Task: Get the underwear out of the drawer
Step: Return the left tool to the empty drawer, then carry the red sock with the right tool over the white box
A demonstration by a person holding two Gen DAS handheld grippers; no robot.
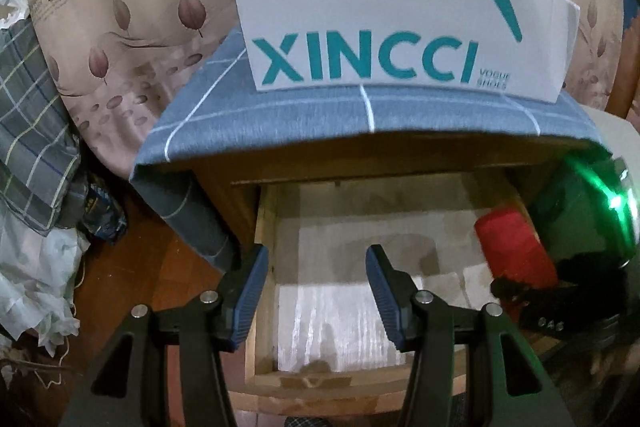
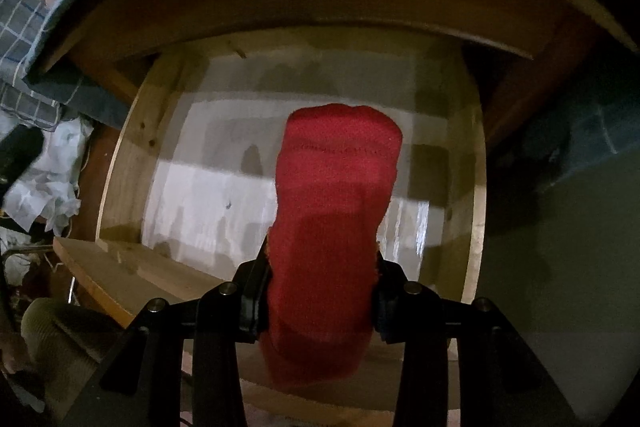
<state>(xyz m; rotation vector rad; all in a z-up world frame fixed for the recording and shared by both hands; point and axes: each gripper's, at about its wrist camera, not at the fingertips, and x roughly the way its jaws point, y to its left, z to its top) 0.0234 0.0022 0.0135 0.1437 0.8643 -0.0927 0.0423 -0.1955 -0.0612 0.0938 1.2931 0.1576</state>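
Observation:
The wooden drawer [image 1: 262,227] is pulled open, its bottom lined with white paper. My right gripper [image 2: 320,291] is shut on the red underwear [image 2: 340,187], a folded red knit bundle that sticks out forward between the fingers, held above the drawer floor [image 2: 192,211]. In the left wrist view the red underwear [image 1: 516,247] shows at the drawer's right side, with the right gripper's black body [image 1: 560,291] behind it. My left gripper [image 1: 316,291] is open and empty over the drawer's front left part, its blue pads [image 1: 252,291] wide apart.
A white XINCCI shoe box [image 1: 380,27] stands on the blue checked cloth [image 1: 320,111] that covers the cabinet top. A floral curtain [image 1: 120,27] hangs behind. Plaid fabric [image 1: 28,115] and white plastic bags [image 1: 36,287] lie on the floor at left.

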